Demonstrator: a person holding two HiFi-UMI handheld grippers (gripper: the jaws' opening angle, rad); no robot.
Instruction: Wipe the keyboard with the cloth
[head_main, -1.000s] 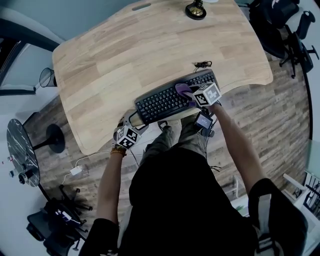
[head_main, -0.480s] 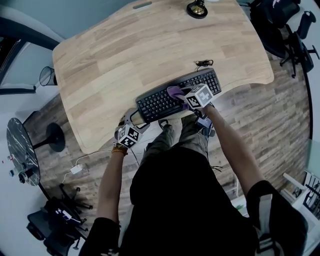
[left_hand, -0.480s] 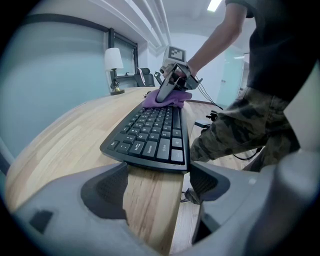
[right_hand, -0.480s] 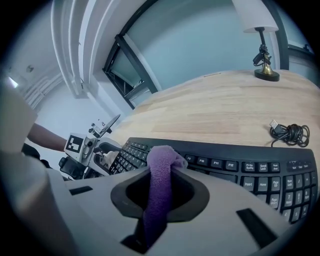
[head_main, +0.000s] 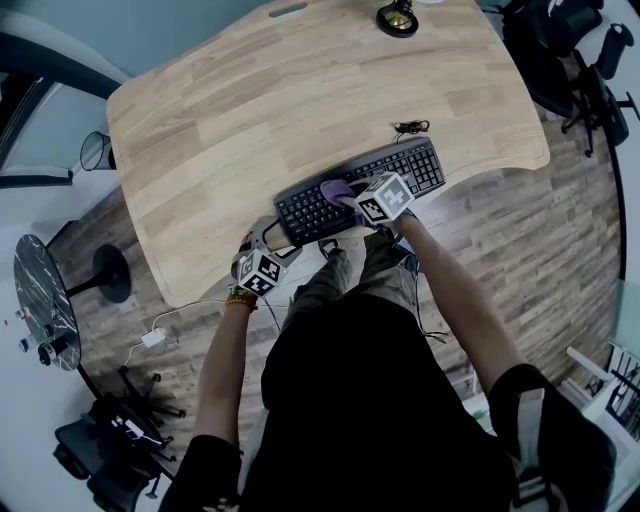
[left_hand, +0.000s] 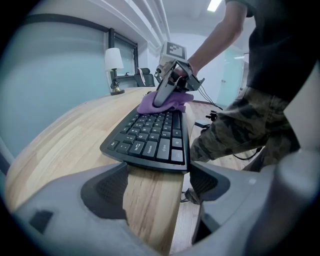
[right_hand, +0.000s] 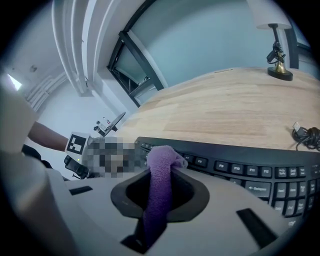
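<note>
Over the last second the right gripper (head_main: 348, 196) has slid the cloth (head_main: 334, 189) along the keyboard (head_main: 420, 165) from about its middle toward its left end, while the left gripper (left_hand: 157, 186) has barely shifted at the desk's (head_main: 250, 100) near edge. The right gripper's jaws are pinched tight on the purple cloth, a fold of which stands up between them and bunches out onto the keys. The left gripper's jaws stand wide apart and grip nothing; between them shows the wood of the near edge, with the keyboard's left end just beyond. The keyboard lies slantwise along that near edge, closer to the right near corner, its cable (head_main: 408, 128) curled just behind it and a lamp (head_main: 397, 18) well apart at the far edge. The stroke looks to be nearing the end of the rows, so the step in hand seems to be finishing this pass. To do it well, I would keep the cloth flat and low against the key tops rather than riding on the gripper tips, press lightly enough that the board does not skate toward the edge, and carry the pass through to the last keys at the left end. The free gripper is well placed to brace that end if it creeps.
</note>
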